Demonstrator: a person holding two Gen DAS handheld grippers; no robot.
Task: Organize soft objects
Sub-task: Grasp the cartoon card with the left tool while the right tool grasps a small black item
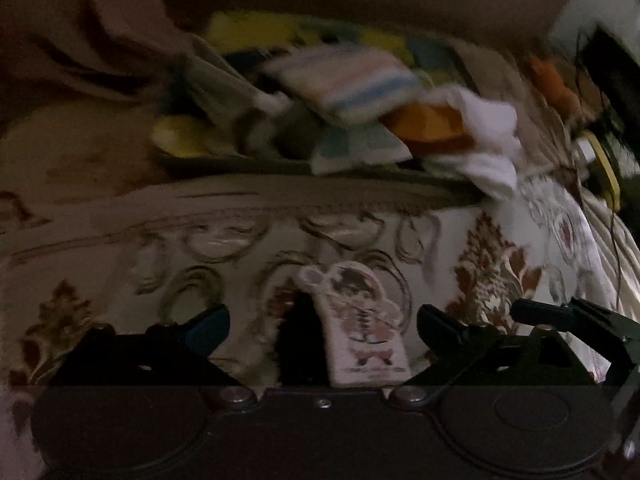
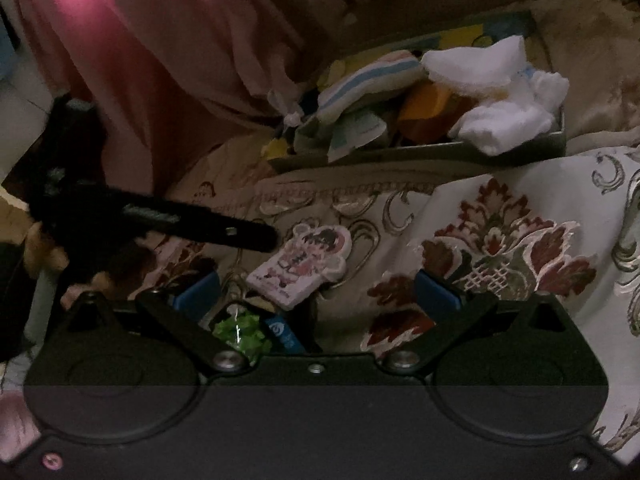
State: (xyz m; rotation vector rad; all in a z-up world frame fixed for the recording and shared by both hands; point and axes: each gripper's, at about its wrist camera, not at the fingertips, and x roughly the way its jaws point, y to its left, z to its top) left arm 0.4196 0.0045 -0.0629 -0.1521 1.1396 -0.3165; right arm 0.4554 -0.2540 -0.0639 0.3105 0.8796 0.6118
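Left gripper (image 1: 322,322): your jaws stand wide apart, holding nothing; dim, blurred view.
Plush tag (image 1: 362,328): flat cartoon-figure piece lying on the floral bedspread (image 1: 492,276), between your left fingers.
Tray (image 2: 420,154): beyond, piled with striped pouch (image 2: 372,80) and white cloths (image 2: 508,108).
Right gripper (image 2: 318,294): your jaws wide apart, empty.

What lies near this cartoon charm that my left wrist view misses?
Observer: A green crumpled thing lies beside the charm, right at the base of the open right gripper.
Operator: Are my left jaws touching the charm?
Observer: In the right wrist view, one finger of the open left gripper ends beside the charm's head. I cannot tell whether they touch.
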